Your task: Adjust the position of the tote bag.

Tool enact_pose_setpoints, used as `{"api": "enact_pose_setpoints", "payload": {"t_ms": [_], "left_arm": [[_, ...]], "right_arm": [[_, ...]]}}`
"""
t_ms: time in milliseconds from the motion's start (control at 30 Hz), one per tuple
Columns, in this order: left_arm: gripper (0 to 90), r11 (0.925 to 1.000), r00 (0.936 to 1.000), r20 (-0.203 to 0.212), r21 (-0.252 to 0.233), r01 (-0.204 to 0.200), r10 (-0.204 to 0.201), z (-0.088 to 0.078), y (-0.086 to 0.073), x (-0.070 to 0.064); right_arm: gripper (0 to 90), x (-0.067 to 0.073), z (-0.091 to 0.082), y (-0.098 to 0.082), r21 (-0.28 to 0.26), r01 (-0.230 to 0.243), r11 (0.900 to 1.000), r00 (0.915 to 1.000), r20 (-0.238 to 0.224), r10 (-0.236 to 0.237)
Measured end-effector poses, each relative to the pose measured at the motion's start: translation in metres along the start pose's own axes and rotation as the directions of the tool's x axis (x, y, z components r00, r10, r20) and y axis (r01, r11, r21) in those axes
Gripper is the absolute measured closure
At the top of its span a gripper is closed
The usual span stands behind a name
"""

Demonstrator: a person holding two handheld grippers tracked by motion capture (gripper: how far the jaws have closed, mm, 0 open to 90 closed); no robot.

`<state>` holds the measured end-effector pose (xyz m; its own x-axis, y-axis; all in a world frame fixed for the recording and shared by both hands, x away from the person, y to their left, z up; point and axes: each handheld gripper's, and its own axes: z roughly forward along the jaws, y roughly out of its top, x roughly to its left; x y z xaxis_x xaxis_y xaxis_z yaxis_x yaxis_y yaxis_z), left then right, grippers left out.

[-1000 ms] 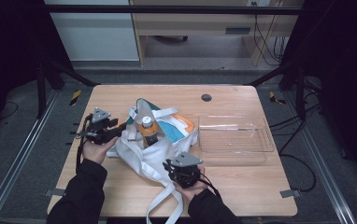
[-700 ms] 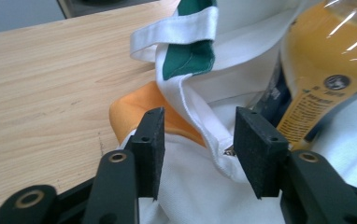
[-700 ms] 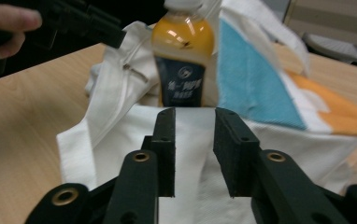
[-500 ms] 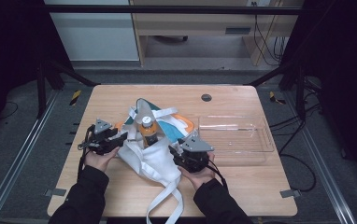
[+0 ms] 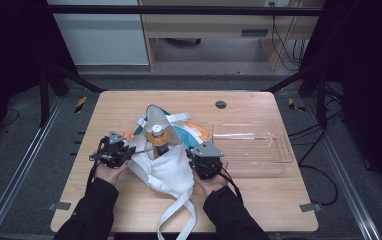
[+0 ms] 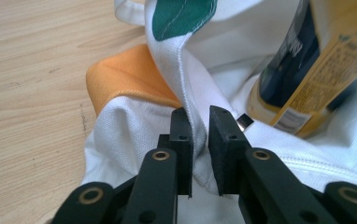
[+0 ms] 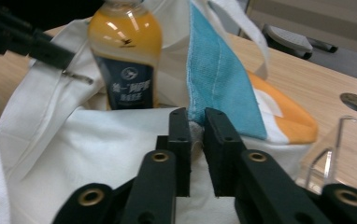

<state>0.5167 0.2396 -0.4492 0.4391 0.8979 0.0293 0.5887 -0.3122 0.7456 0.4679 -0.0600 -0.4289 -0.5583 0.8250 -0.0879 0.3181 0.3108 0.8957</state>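
A light wooden table (image 5: pixel 129 210) filled the middle of the high view, with a small dark round hole (image 5: pixel 221 104) near its upper edge. Right of centre lay a clear plastic tray (image 5: pixel 279 150), shallow and see-through. At the centre of the frame sat a white cloth bag (image 5: pixel 171 170) with teal, blue and orange patches, its mouth spread wide and its long white straps (image 5: pixel 171 220) trailing toward the bottom edge. Inside the open mouth stood an orange juice bottle (image 5: pixel 159 141) with a dark blue label, upright; in the right gripper view it rose at the upper left, behind the bag's near rim.

The left gripper (image 5: pixel 114 150) was at the bag's left edge in the high view. In the left gripper view its jaws were pressed together on a stitched white seam of the bag's rim (image 6: pixel 190 112), with an orange patch at the left and the bottle's label at the upper right. The right gripper (image 5: pixel 204 156) was at the bag's right edge, beside the tray's left end. In the right gripper view its jaws were clamped on the rim where a blue panel (image 7: pixel 214 79) came down to meet the white cloth.
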Motion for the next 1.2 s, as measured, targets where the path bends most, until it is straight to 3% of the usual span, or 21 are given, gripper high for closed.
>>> {"api": "enact_pose_setpoints", "payload": {"t_ms": [333,667,800,1000,1200], "left_arm": [[85.5,0.9975,0.9994,0.015,0.063,-0.031,0.031,0.003,-0.004,0.002],[86.1,0.9966,0.9990,0.025,0.072,-0.039,0.037,0.002,-0.006,0.002],[86.1,0.9979,0.9993,0.024,0.059,-0.029,0.028,0.002,-0.007,0.001],[82.7,0.9991,0.9992,0.022,0.024,-0.034,0.033,-0.005,-0.006,0.001],[74.2,0.9985,0.9996,0.029,-0.055,-0.003,0.005,-0.022,-0.001,0.004]], "right_arm": [[87.3,-0.030,-0.005,0.000,-0.004,-0.115,0.993,0.9892,0.091,0.115],[87.0,-0.043,-0.004,-0.005,0.017,-0.155,0.988,0.9812,0.119,0.152],[86.5,-0.043,-0.001,-0.008,0.034,-0.156,0.987,0.9815,0.117,0.152],[82.0,-0.040,0.002,-0.009,0.040,-0.126,0.991,0.9889,0.084,0.122],[71.6,-0.039,-0.003,-0.007,-0.004,-0.123,0.992,0.9920,0.029,0.123]]}}
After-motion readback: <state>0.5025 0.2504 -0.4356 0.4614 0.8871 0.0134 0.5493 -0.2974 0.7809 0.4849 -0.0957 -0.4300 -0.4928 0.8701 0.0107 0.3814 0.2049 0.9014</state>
